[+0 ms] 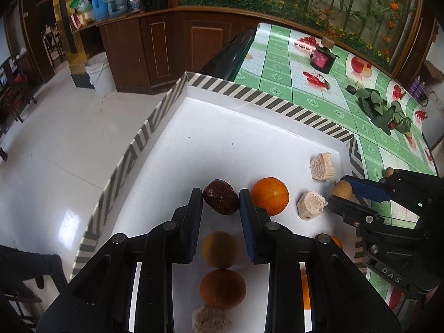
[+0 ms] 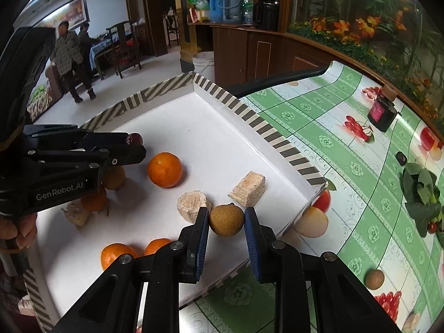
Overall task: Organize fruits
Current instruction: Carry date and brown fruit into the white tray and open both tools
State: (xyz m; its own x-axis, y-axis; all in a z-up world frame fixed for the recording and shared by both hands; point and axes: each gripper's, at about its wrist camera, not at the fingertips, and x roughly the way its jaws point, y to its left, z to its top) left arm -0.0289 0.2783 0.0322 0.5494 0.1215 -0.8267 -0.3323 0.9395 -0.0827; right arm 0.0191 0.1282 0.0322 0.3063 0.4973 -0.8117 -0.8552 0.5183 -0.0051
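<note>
Right wrist view: my right gripper (image 2: 226, 217) fingers clamp a brown longan (image 2: 226, 220) over the tray's (image 2: 230, 102) near edge; my left gripper (image 1: 220, 198) pinches a date (image 1: 221, 197) crosswise, farther in.

both wrist cameras look steeply down, close over the white tray (image 1: 222, 138) (image 2: 208, 144); each view shows the other's gripper.

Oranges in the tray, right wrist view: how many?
4: one orange at the tray centre, one under the left gripper, two by the near edge. More may be hidden.
</note>
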